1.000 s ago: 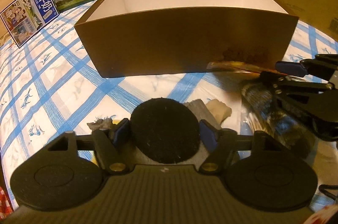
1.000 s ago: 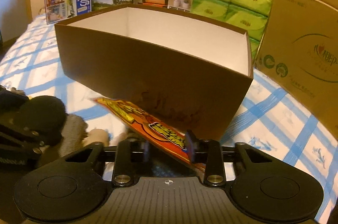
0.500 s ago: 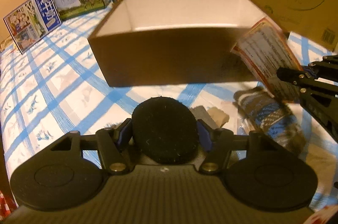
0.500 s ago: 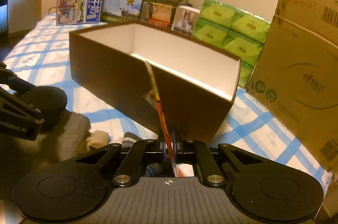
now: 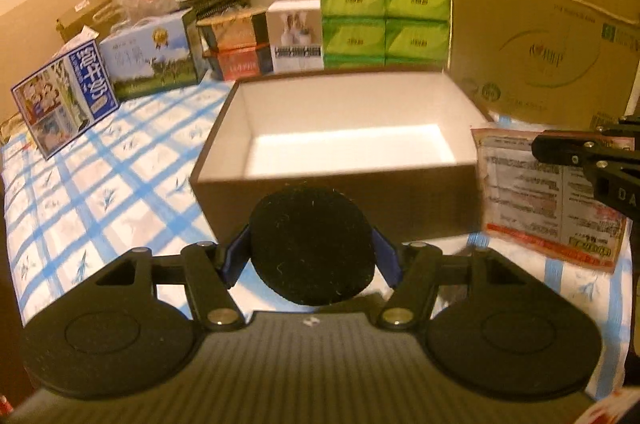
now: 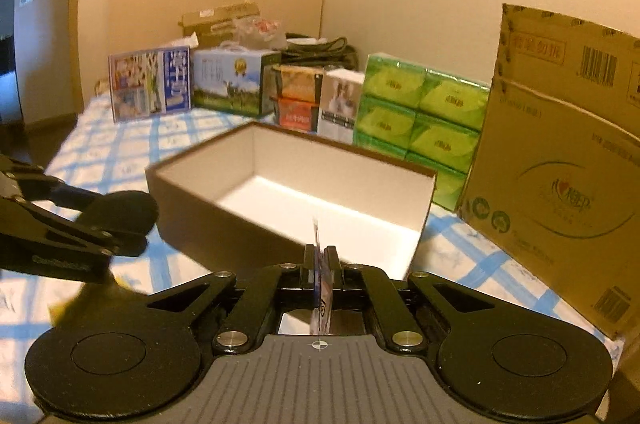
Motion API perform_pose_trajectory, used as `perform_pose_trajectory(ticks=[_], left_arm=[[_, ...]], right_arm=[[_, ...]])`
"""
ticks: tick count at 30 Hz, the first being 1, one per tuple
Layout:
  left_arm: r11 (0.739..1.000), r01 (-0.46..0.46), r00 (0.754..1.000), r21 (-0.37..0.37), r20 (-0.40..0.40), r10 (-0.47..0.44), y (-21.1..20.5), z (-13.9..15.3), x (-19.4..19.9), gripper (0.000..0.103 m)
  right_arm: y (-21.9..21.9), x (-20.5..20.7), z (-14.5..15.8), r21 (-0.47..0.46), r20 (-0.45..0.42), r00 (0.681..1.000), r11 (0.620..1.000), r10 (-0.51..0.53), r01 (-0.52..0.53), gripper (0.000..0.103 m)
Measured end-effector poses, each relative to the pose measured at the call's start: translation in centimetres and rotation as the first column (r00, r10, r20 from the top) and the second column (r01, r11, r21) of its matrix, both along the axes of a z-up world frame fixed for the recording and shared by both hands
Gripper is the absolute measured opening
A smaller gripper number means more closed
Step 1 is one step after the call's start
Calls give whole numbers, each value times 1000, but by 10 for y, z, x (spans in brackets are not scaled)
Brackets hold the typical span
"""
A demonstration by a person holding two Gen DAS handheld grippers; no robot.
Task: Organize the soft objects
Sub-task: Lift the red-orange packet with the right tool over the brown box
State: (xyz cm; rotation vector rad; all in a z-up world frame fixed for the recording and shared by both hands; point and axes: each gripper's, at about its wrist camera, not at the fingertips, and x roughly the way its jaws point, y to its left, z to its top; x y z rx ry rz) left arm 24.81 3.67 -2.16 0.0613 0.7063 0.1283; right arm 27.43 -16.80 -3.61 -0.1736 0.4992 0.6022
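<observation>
Before the brown box (image 5: 336, 192), left tool (image 5: 312, 256) pinches a black pad (image 5: 312, 244); right tool (image 6: 320, 264) pinches a printed packet (image 5: 552, 200).

A black round plush ball (image 5: 312, 244) and a flat printed packet (image 5: 548, 200) hang above the bedsheet (image 5: 100, 200), near the open brown box (image 5: 340, 152).

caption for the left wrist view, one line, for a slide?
Left hand-held gripper grips a round black plush before the open brown box; the right one holds a flat packet.
</observation>
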Motion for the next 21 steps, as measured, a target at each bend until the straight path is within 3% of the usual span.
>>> perform_pose_trajectory(ticks=[10, 21], left_arm=[[999, 26, 999, -22, 38, -26, 7, 22, 27, 63], [999, 44, 999, -25, 31, -44, 17, 27, 97, 63]], right_arm=[[5, 23, 33, 68, 5, 1000, 998, 5, -6, 2], [26, 84, 56, 121, 54, 998, 992, -36, 29, 2]])
